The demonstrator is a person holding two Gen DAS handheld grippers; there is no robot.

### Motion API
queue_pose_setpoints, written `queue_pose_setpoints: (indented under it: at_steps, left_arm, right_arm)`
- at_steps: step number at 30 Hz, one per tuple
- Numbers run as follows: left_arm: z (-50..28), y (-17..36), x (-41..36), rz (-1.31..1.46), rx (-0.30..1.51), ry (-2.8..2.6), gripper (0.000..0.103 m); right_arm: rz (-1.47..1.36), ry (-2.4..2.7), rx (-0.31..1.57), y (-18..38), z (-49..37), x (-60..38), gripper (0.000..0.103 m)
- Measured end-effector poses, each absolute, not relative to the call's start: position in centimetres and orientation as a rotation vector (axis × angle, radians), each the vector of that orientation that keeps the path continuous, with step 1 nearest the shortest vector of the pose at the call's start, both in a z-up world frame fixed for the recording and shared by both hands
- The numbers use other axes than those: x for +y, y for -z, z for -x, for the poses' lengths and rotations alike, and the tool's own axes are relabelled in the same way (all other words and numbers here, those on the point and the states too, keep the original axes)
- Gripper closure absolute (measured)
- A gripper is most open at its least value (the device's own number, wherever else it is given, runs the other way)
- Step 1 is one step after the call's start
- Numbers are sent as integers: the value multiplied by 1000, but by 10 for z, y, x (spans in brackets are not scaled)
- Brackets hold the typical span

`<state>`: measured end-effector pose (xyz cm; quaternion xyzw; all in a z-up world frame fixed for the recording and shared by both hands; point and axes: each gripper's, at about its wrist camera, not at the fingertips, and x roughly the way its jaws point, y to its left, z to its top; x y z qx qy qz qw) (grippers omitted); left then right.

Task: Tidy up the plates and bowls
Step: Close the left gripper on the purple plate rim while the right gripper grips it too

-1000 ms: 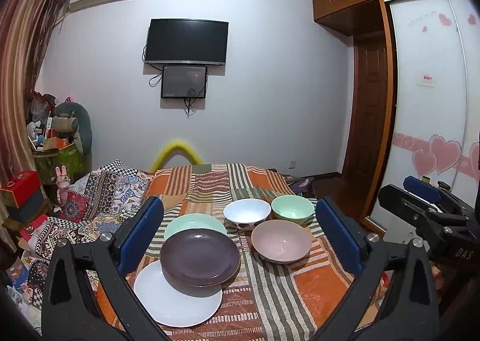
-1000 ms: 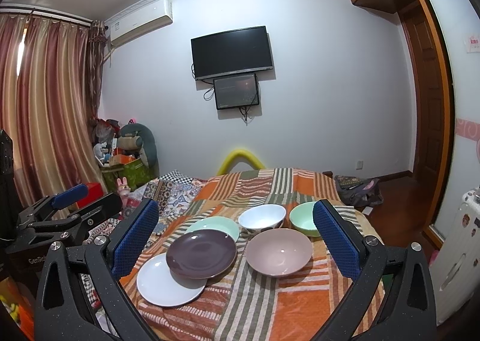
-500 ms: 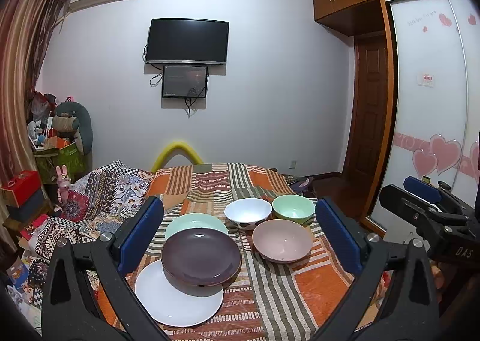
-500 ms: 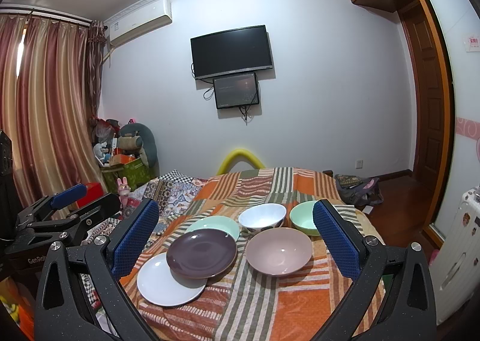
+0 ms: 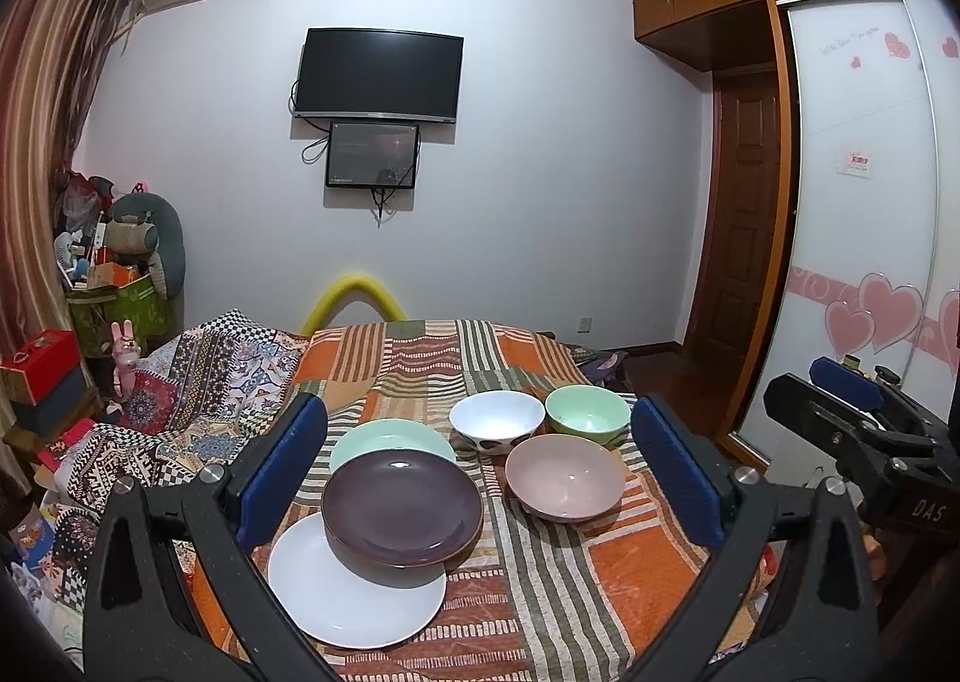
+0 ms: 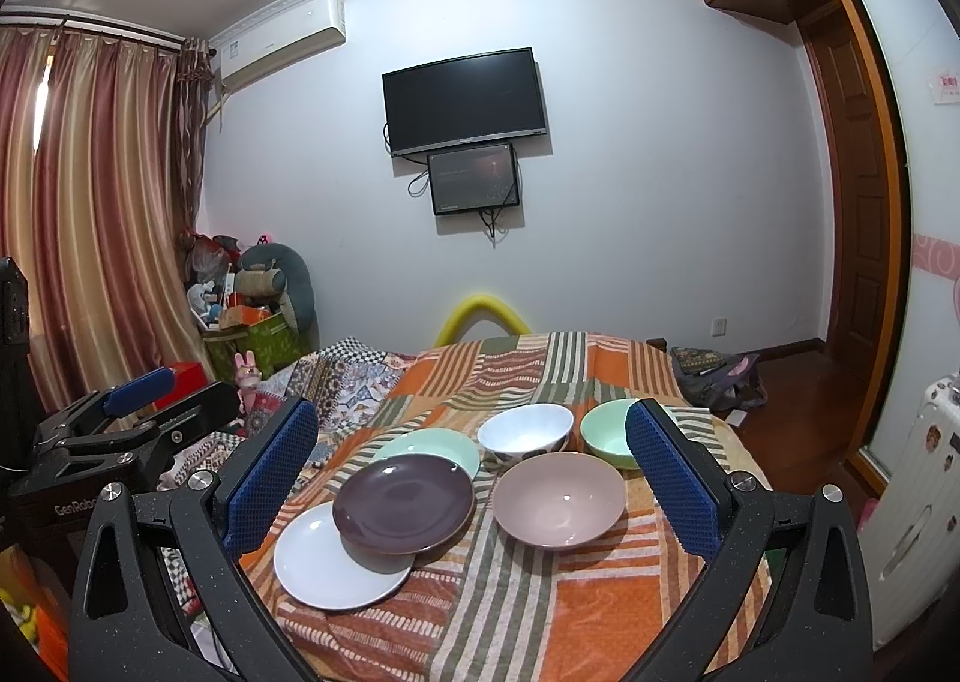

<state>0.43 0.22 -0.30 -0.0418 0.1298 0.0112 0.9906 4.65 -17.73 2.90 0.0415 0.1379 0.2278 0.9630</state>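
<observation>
The left gripper is spread wide with nothing between its blue pads, held above the near edge of the patchwork-covered table. The right gripper is equally wide and empty, poised over the same near edge; each gripper shows at the side of the other's view.

Toward the near left corner lies a white plate. A purple plate overlaps its far rim and also covers the near rim of a mint plate behind it. To the right, a pink bowl sits near the middle of the surface, apart from the plates. Behind it stand a white bowl and a green bowl, just beside each other. On the far wall hangs a television.
</observation>
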Motion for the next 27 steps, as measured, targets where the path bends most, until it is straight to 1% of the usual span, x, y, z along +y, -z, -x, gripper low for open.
queue_pose_setpoints:
  at_steps: [19, 27]
  left_arm:
    - [-19, 12, 8, 76, 273, -2, 0]
    - [-51, 32, 42, 76, 368, -6, 0]
  right_arm:
    - [-78, -466, 299, -25, -57, -168, 1]
    - [-80, -479, 372, -3, -85, -149, 1]
